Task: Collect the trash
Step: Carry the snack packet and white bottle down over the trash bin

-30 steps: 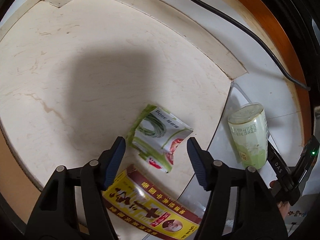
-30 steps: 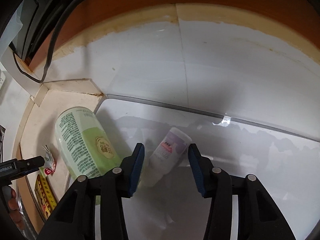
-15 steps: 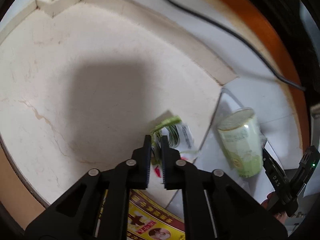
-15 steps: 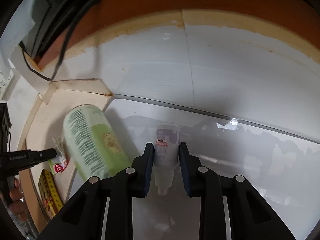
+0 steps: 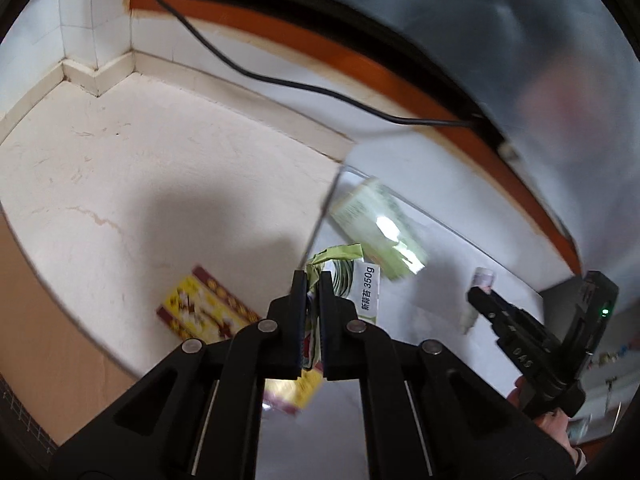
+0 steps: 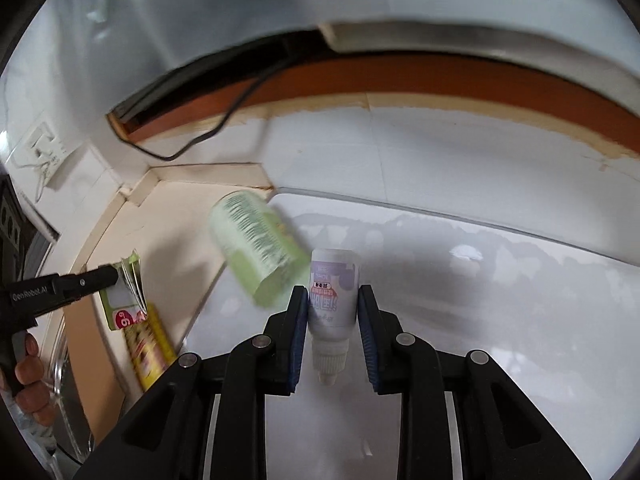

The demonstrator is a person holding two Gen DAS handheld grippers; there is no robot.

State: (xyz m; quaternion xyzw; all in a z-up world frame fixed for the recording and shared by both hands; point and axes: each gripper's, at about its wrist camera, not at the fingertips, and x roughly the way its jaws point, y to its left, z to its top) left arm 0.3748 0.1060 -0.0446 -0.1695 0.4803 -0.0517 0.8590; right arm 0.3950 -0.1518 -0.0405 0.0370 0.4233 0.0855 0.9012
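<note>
My left gripper (image 5: pixel 313 280) is shut on a crumpled green and white food packet (image 5: pixel 348 276), lifted off the floor. The right wrist view shows that packet (image 6: pixel 124 296) hanging from the left gripper (image 6: pixel 116 276) at the left. My right gripper (image 6: pixel 333 294) is shut on a small white bottle with a purple label (image 6: pixel 334 292), cap end toward the camera. In the left wrist view this bottle (image 5: pixel 482 280) shows at the right gripper (image 5: pixel 478 294). A pale green can (image 5: pixel 376 228) (image 6: pixel 260 256) lies on its side on the white tile.
A yellow and red flat box (image 5: pixel 204 308) (image 6: pixel 150 350) lies on the beige marble floor (image 5: pixel 120 184). A black cable (image 5: pixel 280 80) runs along the wall base. An orange wood edge (image 6: pixel 440 80) borders the white floor. A hand (image 6: pixel 28 364) holds the left gripper.
Both grippers shut, the left on the packet and the right on the small bottle. Both then rose and pulled back, lifting their items off the floor. The green can stays down.
</note>
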